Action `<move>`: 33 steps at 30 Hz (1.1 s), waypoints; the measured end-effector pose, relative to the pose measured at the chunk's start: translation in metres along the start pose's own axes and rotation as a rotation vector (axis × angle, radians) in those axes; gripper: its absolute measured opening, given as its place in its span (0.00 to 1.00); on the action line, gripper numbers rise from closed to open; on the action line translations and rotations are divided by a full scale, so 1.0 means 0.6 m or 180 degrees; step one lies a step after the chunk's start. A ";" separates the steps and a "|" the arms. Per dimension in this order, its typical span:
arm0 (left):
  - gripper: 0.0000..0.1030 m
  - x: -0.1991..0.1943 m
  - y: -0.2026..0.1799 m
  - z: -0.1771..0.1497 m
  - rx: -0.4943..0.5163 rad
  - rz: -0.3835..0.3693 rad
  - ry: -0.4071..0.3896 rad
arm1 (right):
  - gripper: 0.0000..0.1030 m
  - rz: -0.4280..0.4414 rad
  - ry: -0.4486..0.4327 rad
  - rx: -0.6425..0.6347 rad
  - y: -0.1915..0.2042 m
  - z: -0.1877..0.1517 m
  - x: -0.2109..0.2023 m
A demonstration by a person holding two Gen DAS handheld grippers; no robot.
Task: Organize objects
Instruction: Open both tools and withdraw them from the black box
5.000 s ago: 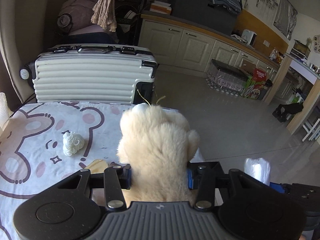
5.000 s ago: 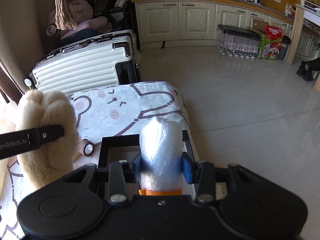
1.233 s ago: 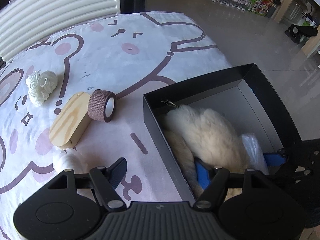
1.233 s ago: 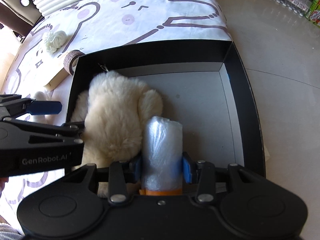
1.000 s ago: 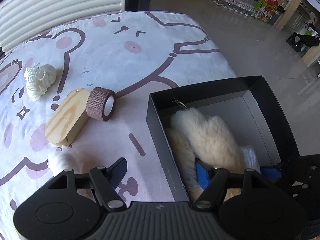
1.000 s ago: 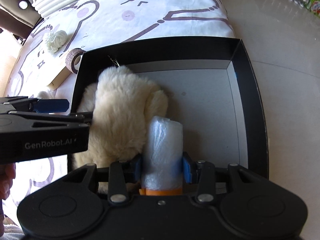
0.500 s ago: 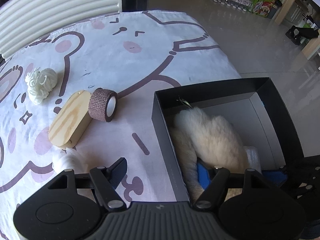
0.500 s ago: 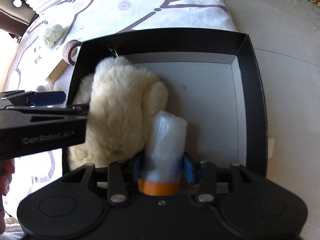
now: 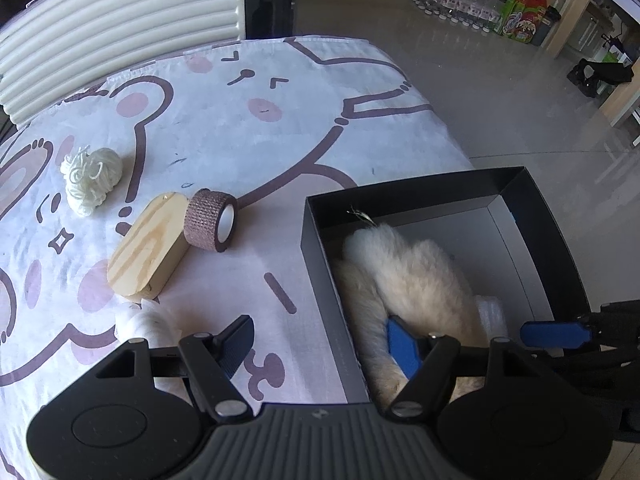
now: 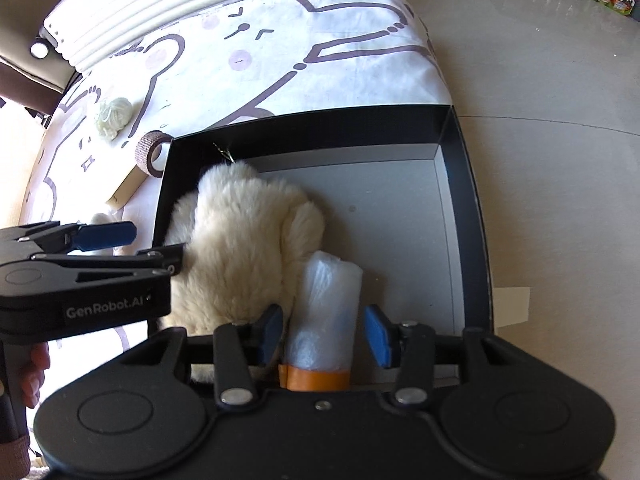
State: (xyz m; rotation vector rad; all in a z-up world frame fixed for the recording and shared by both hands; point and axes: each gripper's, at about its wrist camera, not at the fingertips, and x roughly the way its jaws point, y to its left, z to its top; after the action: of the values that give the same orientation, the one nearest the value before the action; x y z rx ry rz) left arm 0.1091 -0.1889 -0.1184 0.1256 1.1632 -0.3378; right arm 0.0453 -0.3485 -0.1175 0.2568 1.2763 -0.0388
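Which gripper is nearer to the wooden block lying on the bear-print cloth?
Left. The left gripper straddles the black box wall beside the wooden block. The right gripper is deeper in the box, around the plastic roll.

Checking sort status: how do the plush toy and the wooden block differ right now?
Plush toy lies inside the black box; wooden block sits out on the bear-print cloth. The toy is fluffy cream fur; the block is smooth pale wood, flat with rounded ends. Neither is gripped.
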 end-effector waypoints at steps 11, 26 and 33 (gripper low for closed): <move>0.71 -0.051 0.001 -0.005 -0.0084 -0.0051 -0.0219 | 0.45 -0.0128 -0.0276 0.0090 -0.005 -0.011 -0.048; 0.74 -0.153 0.019 -0.042 -0.0213 0.0058 -0.0529 | 0.54 -0.0312 -0.0998 0.0299 0.003 -0.044 -0.153; 0.81 -0.188 0.031 -0.059 -0.0252 0.0173 -0.0636 | 0.65 -0.0459 -0.1184 0.0350 0.007 -0.064 -0.189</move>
State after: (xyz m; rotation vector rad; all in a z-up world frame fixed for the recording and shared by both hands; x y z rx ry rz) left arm 0.0444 -0.1397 -0.0306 0.0526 0.9721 -0.2498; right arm -0.0235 -0.3493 -0.0197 0.2386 0.9210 -0.2690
